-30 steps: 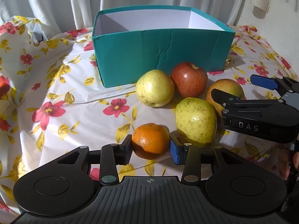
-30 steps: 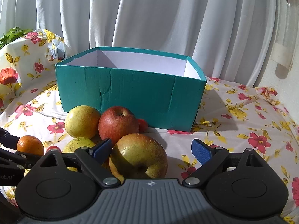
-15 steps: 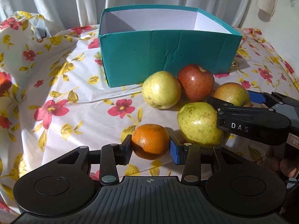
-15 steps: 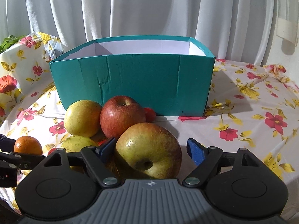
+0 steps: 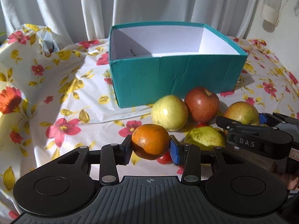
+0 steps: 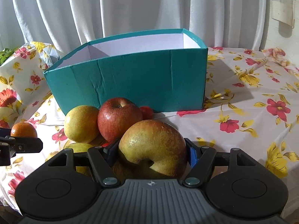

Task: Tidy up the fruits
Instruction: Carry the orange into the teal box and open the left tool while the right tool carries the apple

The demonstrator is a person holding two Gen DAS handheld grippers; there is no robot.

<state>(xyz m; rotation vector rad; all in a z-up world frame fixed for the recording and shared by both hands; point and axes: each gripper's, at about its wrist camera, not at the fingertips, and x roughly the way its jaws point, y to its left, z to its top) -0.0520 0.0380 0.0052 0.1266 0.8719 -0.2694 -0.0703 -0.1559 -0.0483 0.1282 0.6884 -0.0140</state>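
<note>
My left gripper [image 5: 150, 149] is shut on an orange [image 5: 150, 141] and holds it above the cloth. My right gripper [image 6: 152, 154] is shut on a yellow-red apple [image 6: 153, 145], which also shows in the left wrist view [image 5: 241, 112]. An open teal box [image 5: 177, 80] with a white inside stands behind the fruit; it also shows in the right wrist view [image 6: 130, 80]. On the cloth lie a yellow apple [image 5: 169, 113], a red apple [image 5: 201, 103] and a green pear [image 5: 205, 138].
A floral tablecloth [image 5: 56, 102] covers the table. Small red tomatoes lie among the fruit [image 5: 164, 159] [image 6: 146, 112]. White curtains hang behind. A cloth-covered bump [image 5: 43, 41] rises at the back left.
My left gripper has lifted the orange off the cloth. My right gripper has closed onto the yellow-red apple.
</note>
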